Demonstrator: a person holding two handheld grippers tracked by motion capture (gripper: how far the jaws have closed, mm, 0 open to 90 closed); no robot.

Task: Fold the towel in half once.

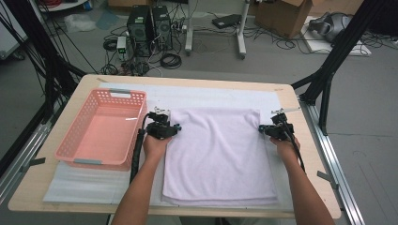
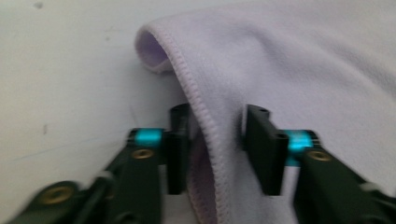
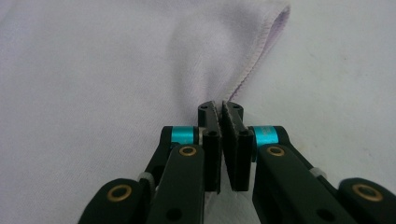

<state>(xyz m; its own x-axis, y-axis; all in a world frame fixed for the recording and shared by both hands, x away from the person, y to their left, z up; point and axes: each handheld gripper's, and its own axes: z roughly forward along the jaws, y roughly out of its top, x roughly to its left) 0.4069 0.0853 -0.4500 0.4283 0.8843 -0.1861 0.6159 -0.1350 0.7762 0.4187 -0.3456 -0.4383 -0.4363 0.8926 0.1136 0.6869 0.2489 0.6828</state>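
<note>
A pale lilac fleece towel (image 1: 218,154), folded into a soft rectangle with a stitched hem, lies flat between the two grippers on a white padded mat (image 1: 75,185) that covers the light wooden table (image 1: 35,187). The right gripper (image 3: 220,108) is clenched on the towel's far right edge: its black jaws meet with the hemmed cloth pinched between them, and the fabric rises in a shallow ridge just ahead of the tips, running to the rounded corner. The left gripper (image 2: 215,122) straddles the opposite edge; the hem stands up between its jaws, a gap shows on either side of the cloth, so the pads do not yet press on it. Ahead of those jaws the towel's corner curls into a small open loop. The nap looks fuzzy and matte, the hem a tight overlock seam. Just beyond the left gripper's outer side sits a pink plastic lattice basket (image 1: 75,140) with grey handles.
</note>
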